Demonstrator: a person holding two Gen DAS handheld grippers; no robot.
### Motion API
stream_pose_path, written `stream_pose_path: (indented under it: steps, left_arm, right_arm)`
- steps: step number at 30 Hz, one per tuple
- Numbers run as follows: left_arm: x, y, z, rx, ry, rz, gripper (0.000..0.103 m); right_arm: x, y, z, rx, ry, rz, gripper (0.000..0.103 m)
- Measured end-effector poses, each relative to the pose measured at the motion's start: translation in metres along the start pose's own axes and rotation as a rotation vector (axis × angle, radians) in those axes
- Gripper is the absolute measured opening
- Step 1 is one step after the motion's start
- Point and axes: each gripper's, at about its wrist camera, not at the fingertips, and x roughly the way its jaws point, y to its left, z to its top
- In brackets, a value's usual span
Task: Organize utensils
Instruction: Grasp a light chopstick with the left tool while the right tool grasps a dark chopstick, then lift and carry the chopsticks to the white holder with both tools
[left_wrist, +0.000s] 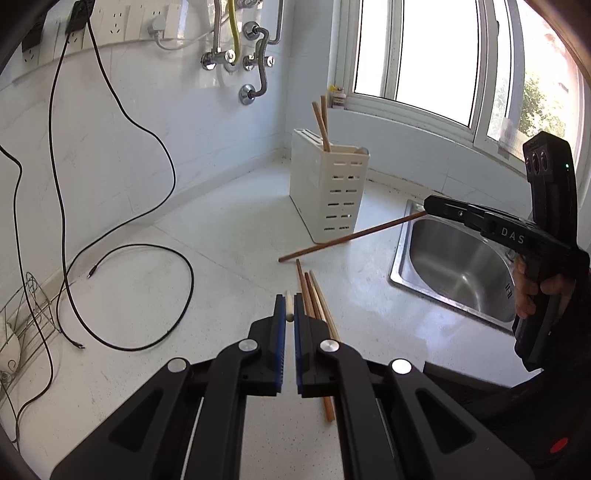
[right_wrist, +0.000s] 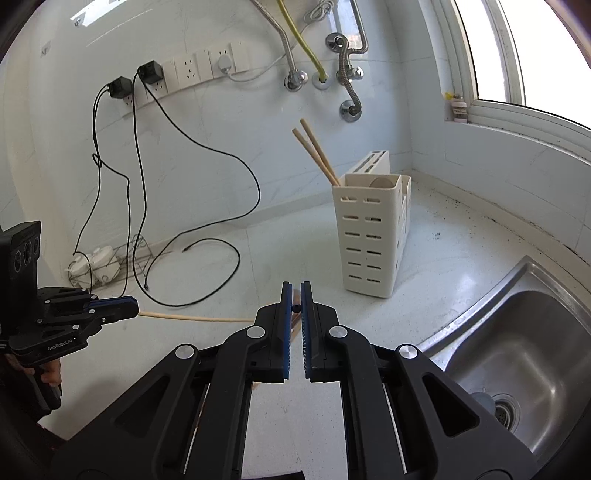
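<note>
Chopsticks were what both claws had in their grip. The left gripper (left_wrist: 290, 321) was clenched on a pale chopstick (right_wrist: 192, 316), its pads pinching one end so that the stick ran out level toward the right, clear of the counter (left_wrist: 229, 236). The right gripper (right_wrist: 295, 308) was likewise clamped, on a dark brown chopstick (left_wrist: 351, 236) held by its tip; in the left wrist view that stick slanted down and to the left, its free end low near the counter just in front of the holder. Gripping each stick at one end probably left the rest of its length free to be tipped upright and dropped in.

Just beside the left gripper, partly under its right finger, a small bundle of brown chopsticks (left_wrist: 314, 295) lay on the counter, not yet picked up. Farther off stood the cream slotted utensil holder (left_wrist: 328, 195), in the corner near the far wall, with two light chopsticks (right_wrist: 317, 155) already leaning out of its front compartment toward the left. That looked like the place meant for the rest.

To the right of the holder sat the steel sink (left_wrist: 454, 266), close enough that a slipped stick might roll into it. Black cables (left_wrist: 122, 110) trailed over the left part of the counter, well apart from the work.
</note>
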Motion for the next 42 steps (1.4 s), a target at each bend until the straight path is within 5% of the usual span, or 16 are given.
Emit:
stream_pose_path:
  steps: [10,28,42]
  left_arm:
    - [0.003,0.006,0.04,-0.021,-0.088,0.041,0.004]
    - [0.009,0.019,0.069,-0.076,-0.169,0.061,0.003]
    - [-0.008,-0.03,0.133,0.028,-0.33,-0.151,0.003]
  right_arm:
    - [-0.004,-0.003,0.04,-0.013,-0.132,0.017,0.004]
    - [0.006,-0.002,0.065,-0.021,-0.177,0.034,0.004]
    - [-0.043,-0.01,0.133,-0.129,-0.356,-0.04,0.004]
